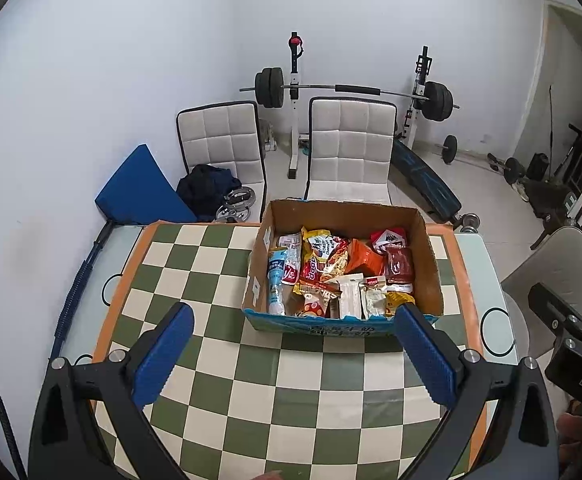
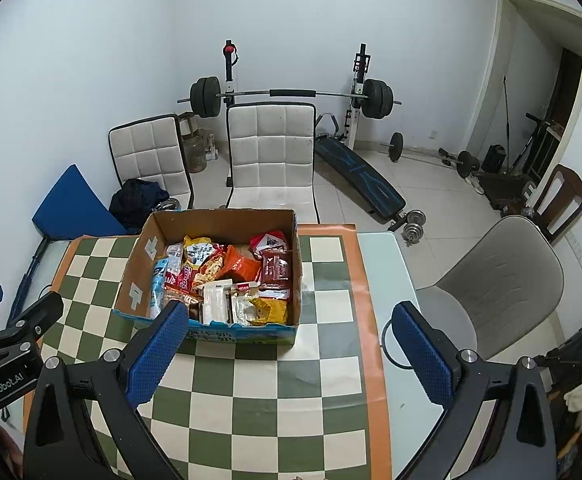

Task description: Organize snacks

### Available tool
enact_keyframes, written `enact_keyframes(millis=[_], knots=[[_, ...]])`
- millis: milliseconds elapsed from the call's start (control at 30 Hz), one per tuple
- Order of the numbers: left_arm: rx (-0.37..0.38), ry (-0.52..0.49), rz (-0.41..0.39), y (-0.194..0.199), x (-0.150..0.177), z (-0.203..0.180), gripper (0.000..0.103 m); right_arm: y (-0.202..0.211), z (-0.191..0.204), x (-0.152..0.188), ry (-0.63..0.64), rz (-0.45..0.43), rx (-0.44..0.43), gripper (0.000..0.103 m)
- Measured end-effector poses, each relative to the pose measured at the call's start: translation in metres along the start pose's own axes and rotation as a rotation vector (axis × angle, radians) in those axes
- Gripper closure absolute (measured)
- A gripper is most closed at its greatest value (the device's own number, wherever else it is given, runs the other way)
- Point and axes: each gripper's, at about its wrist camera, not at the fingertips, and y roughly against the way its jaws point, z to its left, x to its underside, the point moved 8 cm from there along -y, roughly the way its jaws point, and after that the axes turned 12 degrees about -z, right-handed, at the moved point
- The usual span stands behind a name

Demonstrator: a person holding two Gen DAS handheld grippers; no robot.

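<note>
An open cardboard box (image 1: 259, 264) (image 2: 135, 268) stands on the checkered tablecloth (image 1: 275, 392) (image 2: 275, 384), filled with several snack packets: an orange bag (image 1: 365, 260) (image 2: 243, 266), a dark red packet (image 1: 399, 266) (image 2: 276, 268), a light blue tube (image 1: 277, 280) (image 2: 158, 284) and a white packet (image 1: 350, 294) (image 2: 216, 300). My left gripper (image 1: 293, 350) is open and empty, hovering over the cloth in front of the box. My right gripper (image 2: 291, 346) is open and empty, in front of the box and to its right.
Two white quilted chairs (image 1: 351, 144) (image 2: 271, 148) stand behind the table. A grey chair (image 2: 499, 276) stands at the right. A barbell rack (image 1: 355, 90) and bench (image 2: 359, 176) stand by the back wall. The table's glass edge (image 2: 391, 280) shows at the right.
</note>
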Motion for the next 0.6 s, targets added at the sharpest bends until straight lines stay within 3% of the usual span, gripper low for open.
enact_keyframes(millis=[600], knots=[[0.01,-0.005,0.0,0.0033,-0.0032,-0.0063,0.0,0.0016,-0.0058,0.0001,-0.011,0.003,0.001,0.0]])
